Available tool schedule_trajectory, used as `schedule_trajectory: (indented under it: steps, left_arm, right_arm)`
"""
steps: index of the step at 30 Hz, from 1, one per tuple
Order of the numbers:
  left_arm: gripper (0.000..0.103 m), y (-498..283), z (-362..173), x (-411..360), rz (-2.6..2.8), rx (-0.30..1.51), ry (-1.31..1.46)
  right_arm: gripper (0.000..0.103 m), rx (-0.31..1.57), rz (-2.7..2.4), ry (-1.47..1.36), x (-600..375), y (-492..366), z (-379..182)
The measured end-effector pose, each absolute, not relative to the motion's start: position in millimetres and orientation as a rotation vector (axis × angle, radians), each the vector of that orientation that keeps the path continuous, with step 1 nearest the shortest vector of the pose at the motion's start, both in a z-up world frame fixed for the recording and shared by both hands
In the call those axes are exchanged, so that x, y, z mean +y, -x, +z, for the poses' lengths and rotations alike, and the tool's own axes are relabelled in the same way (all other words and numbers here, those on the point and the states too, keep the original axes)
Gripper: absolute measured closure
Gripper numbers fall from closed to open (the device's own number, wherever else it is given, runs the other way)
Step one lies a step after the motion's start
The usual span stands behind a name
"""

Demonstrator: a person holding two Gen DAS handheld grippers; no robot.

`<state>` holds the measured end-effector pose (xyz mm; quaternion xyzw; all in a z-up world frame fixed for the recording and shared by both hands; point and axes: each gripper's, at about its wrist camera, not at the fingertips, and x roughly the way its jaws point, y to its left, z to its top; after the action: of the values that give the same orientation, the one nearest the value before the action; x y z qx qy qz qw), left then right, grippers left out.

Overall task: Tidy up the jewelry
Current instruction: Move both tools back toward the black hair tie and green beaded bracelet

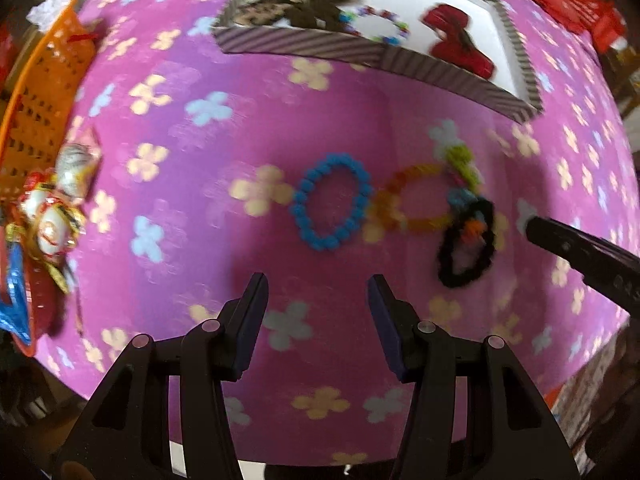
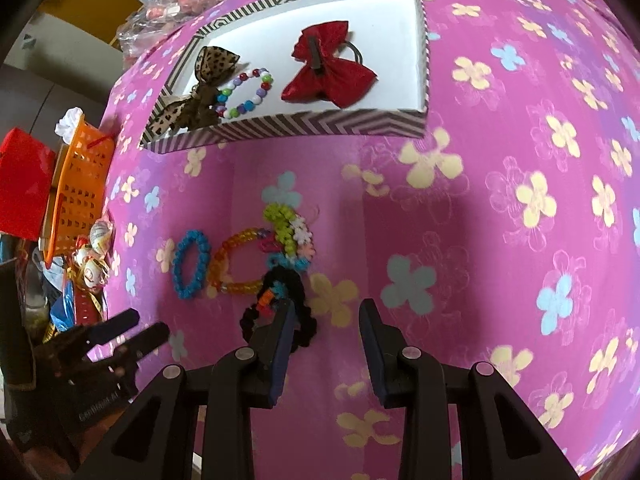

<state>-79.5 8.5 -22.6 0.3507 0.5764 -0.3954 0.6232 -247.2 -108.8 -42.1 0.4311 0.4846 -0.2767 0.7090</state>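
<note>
Item: jewelry sorting, part done.

Tray [image 2: 304, 126]: striped rim, white floor, at 12 o'clock on the pink flowered desk [image 2: 500, 240]. Holds a spotted bow [image 2: 208, 80], a bead bracelet [image 2: 244, 94] and a red bow [image 2: 328, 68].

Loose lot, mid-desk, well apart from the tray: blue ring [image 1: 332, 200] at 9 o'clock of the group; amber bracelet [image 1: 416, 200] just beside it; a green and pastel cluster [image 1: 464, 164] at the amber bracelet's 2 o'clock, touching it; black scrunchie [image 1: 466, 244] at 5 o'clock, overlapping the amber bracelet's edge.

Left tongs [image 1: 318, 312]: wide, nothing between the jaws, pointing straight down at the desk, at 6 o'clock of the blue ring and clear of it.

Right tongs [image 2: 326, 344]: jaws parted and empty, though narrower than the left; tilted steeply down. The left finger [image 2: 280, 344] hides part of the scrunchie; contact cannot be told.

Step in hand, by judgement: approach to the next loose piece, nothing lifted yet. The next move likely calls for lowering one pair of tongs over a band's edge, closing on it, then carrying it toward 12 o'clock into the tray. The overlapped pieces may drag along.
</note>
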Motion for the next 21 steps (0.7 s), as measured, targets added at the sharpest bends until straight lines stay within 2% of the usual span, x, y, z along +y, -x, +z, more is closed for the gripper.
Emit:
schedule_trajectory:
  steps: [21]
  left_arm:
    - [0.05, 118, -55, -35, -1.042, 1.465, -0.677]
  right_arm:
    - [0.071, 1.093, -0.556, -0.929, -132, 256, -50]
